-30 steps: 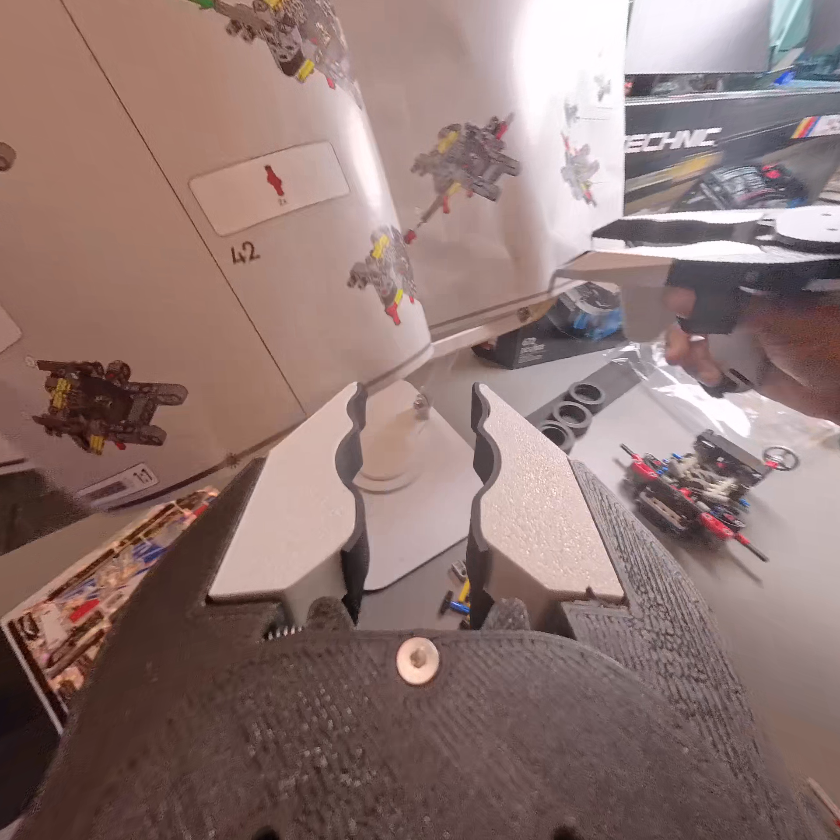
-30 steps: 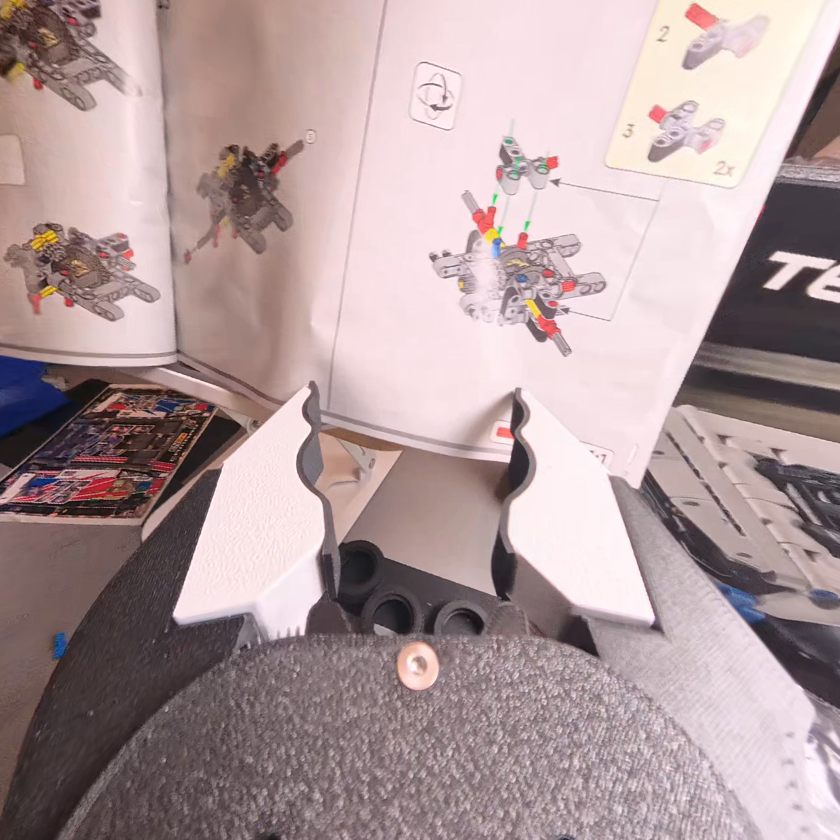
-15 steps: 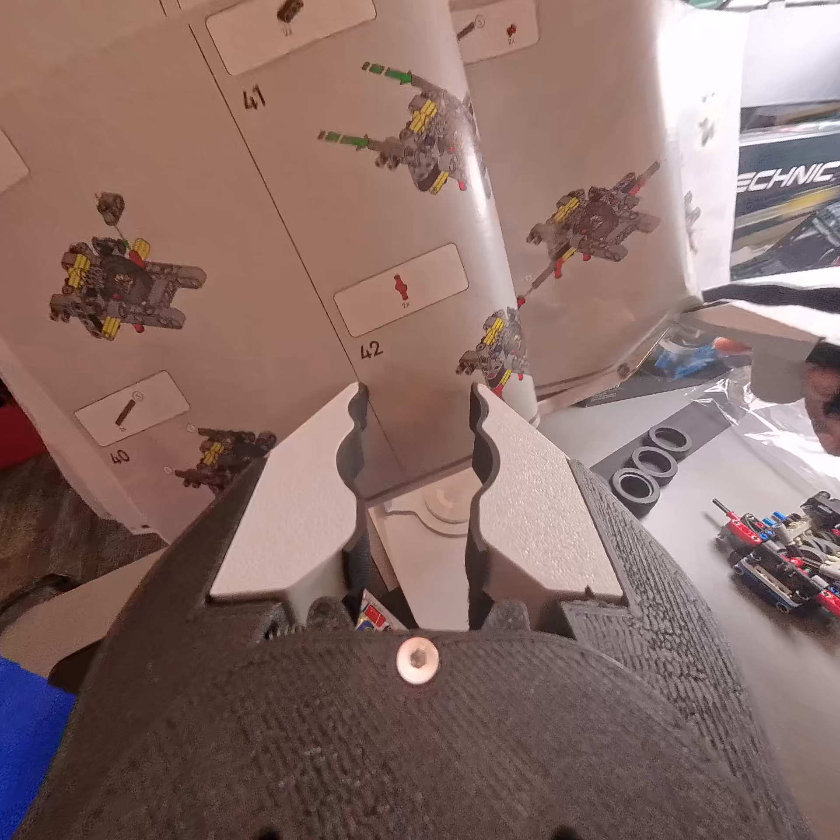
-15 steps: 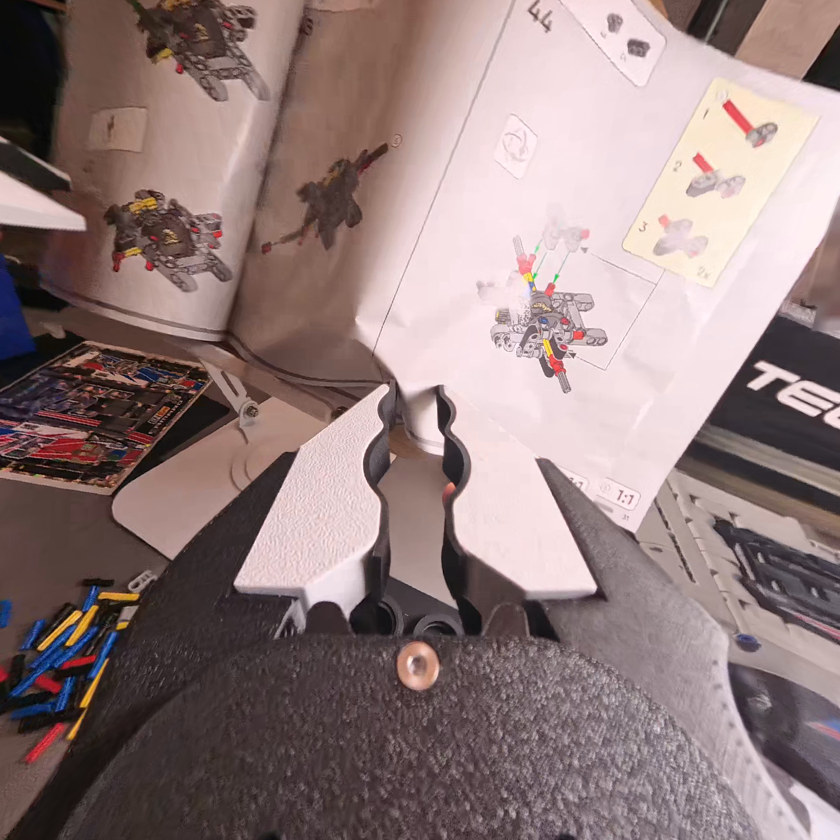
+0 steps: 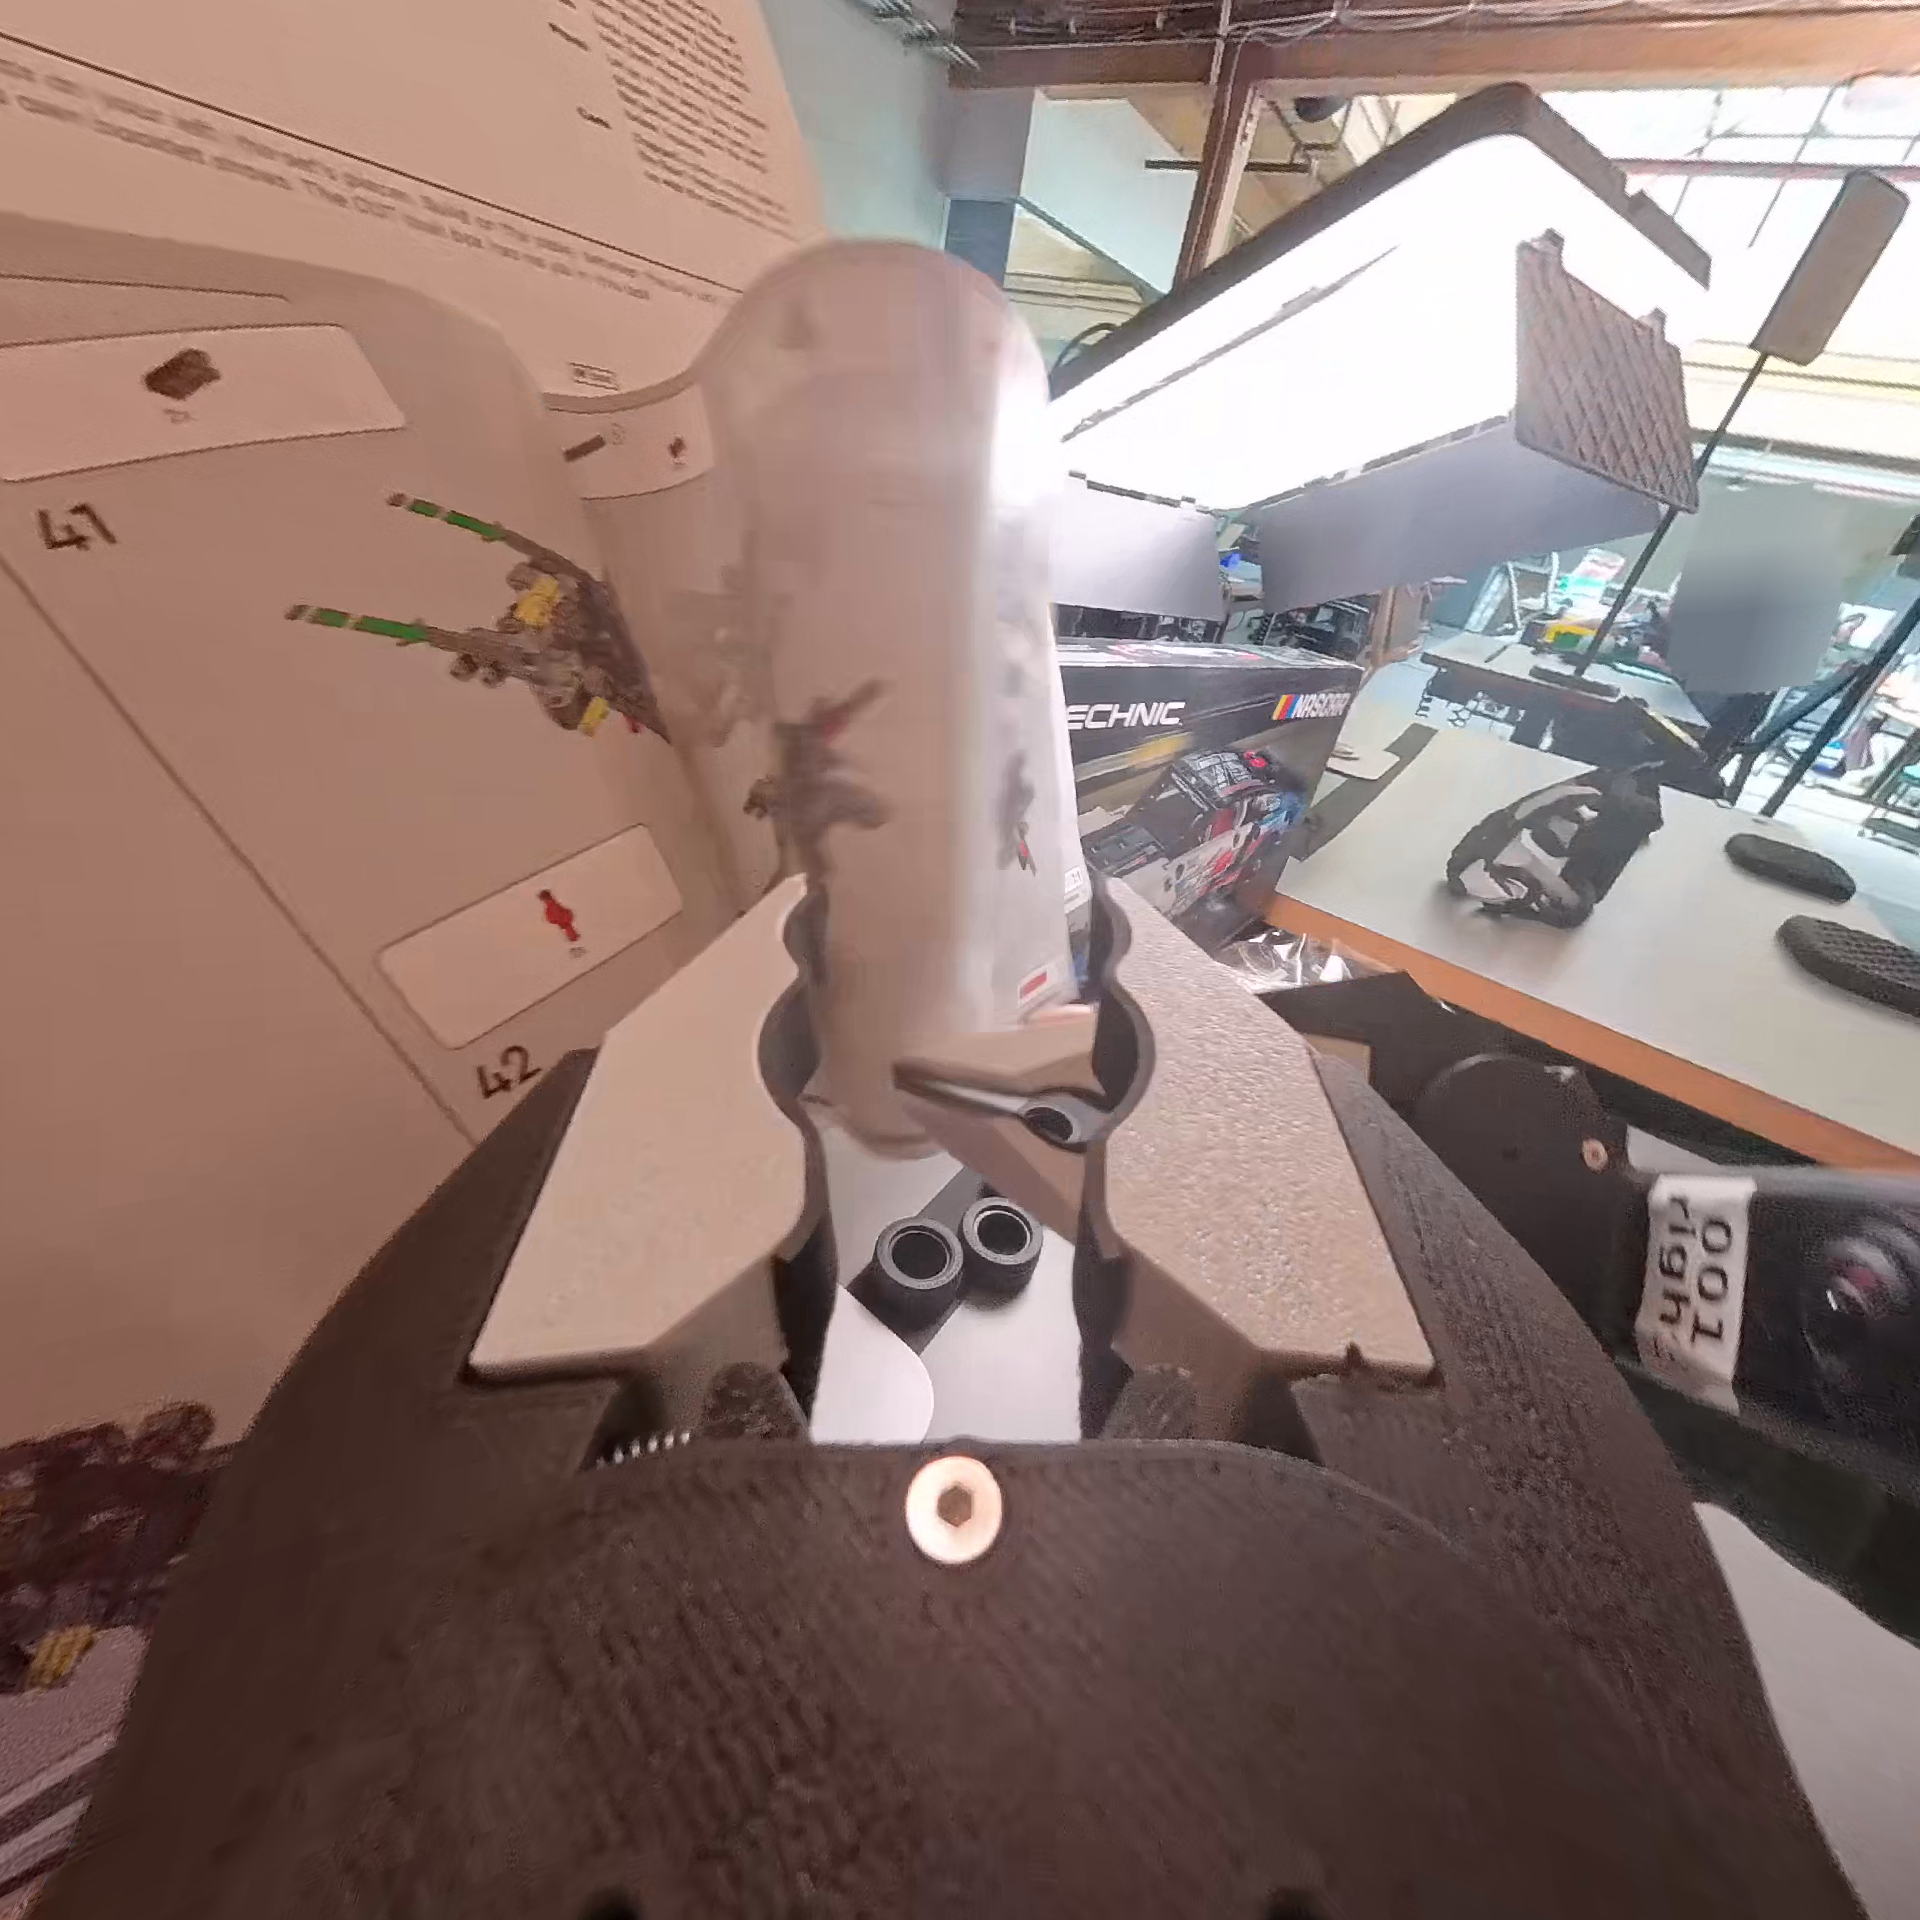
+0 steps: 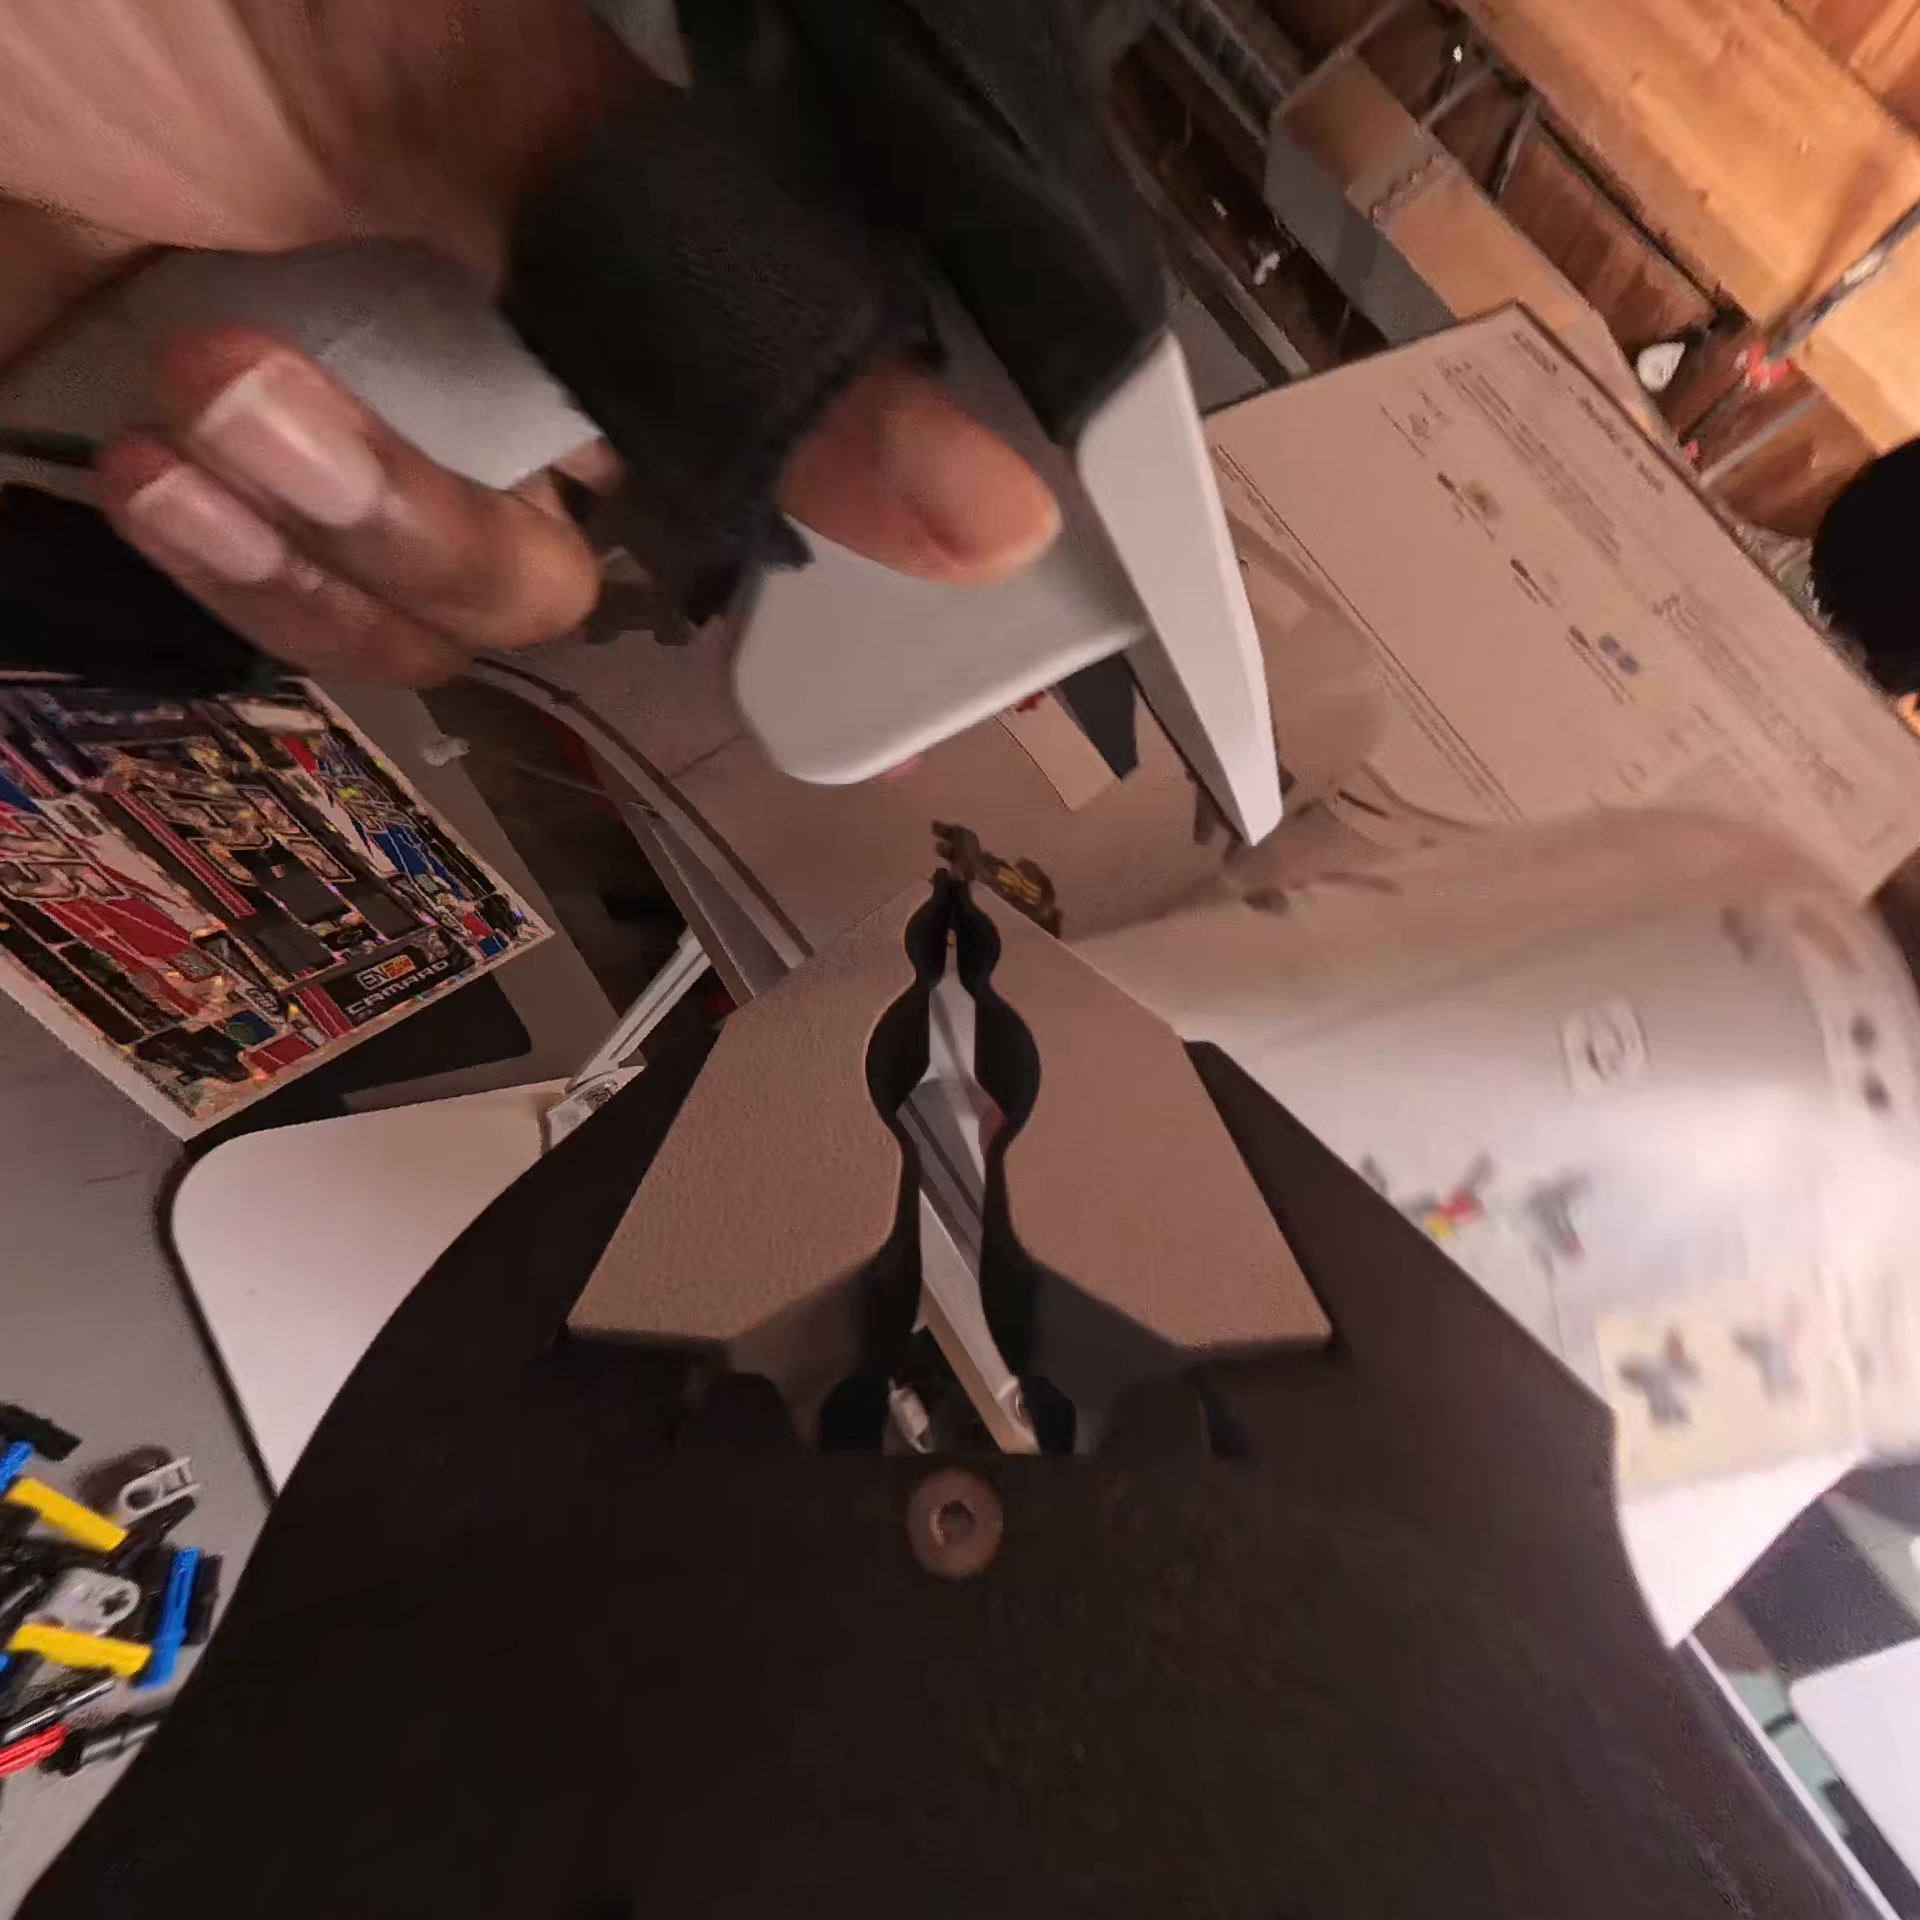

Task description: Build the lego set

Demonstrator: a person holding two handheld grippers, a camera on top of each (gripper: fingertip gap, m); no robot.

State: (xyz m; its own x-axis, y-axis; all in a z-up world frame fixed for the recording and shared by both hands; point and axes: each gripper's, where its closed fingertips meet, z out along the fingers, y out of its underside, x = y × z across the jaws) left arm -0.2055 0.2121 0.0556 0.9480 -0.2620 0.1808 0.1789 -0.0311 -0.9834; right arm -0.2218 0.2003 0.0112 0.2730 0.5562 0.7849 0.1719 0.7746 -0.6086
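Note:
An open instruction booklet (image 5: 312, 727) stands on a white stand. One of its pages (image 5: 894, 623) curls up between the fingers of my left gripper (image 5: 951, 914), which is open; I cannot tell whether its pads touch the paper. My right gripper (image 5: 997, 1091) reaches in from the right and is shut on that page's lower corner. In the right wrist view my right gripper (image 6: 951, 904) is shut with the thin paper edge between its pads, and the page (image 6: 1507, 1143) bends away to the right. The left gripper's white fingers (image 6: 935, 665) and a gloved hand (image 6: 727, 312) are just above.
Black tyres (image 5: 956, 1247) lie on the table below my left gripper. A dark set box (image 5: 1195, 790) stands behind. A sticker sheet (image 6: 239, 894), the stand's white base (image 6: 343, 1226) and loose coloured pieces (image 6: 83, 1558) lie at the left. A bright lamp panel (image 5: 1351, 343) hangs above. Across from one pair of fingers to the other is roughly 5 cm.
My right gripper went from wide open to shut on the page's lower corner and swung it over. My left gripper rose along the booklet, staying open; the page now curls between its fingers.

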